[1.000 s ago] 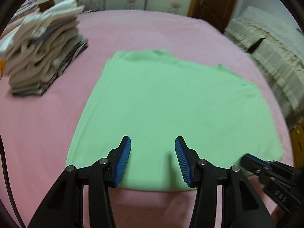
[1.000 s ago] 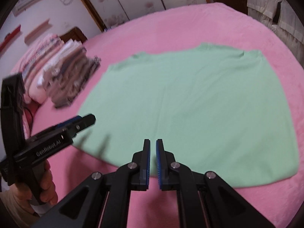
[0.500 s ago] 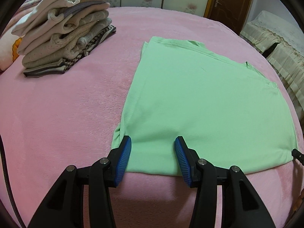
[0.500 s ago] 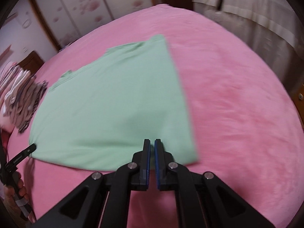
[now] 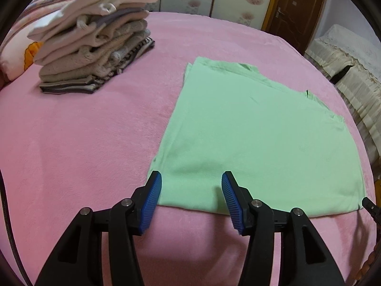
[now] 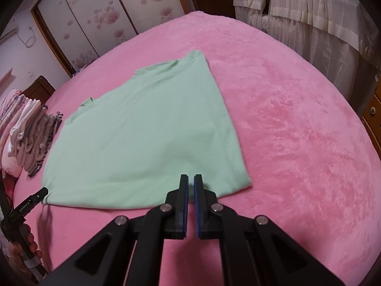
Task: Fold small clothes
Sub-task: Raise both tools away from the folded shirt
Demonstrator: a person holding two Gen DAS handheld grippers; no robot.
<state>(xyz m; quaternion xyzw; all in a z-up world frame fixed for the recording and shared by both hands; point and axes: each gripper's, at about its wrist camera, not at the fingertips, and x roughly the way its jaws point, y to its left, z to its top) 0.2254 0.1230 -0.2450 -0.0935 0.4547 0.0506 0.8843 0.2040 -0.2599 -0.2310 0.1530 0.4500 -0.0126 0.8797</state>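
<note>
Green garment spread flat on pink bed, hem edge nearest both claws, neckline toward 12 o'clock. Long axis of near hem running 9 to 3 o'clock across left wrist view. Left claw poised above hem's 9 o'clock corner, jaws opening, hem edge seen between the pads but not pinched. Right claw over hem's 3 o'clock corner, jaws brought together, nothing gripped; cloth just beyond tips at 12 o'clock. Each corner nearer its own-side claw; judged ready for a two-corner pickup and fold toward neckline. No containers present. Stack of folded clothes at 10 o'clock on bed, well apart from garment.
</note>
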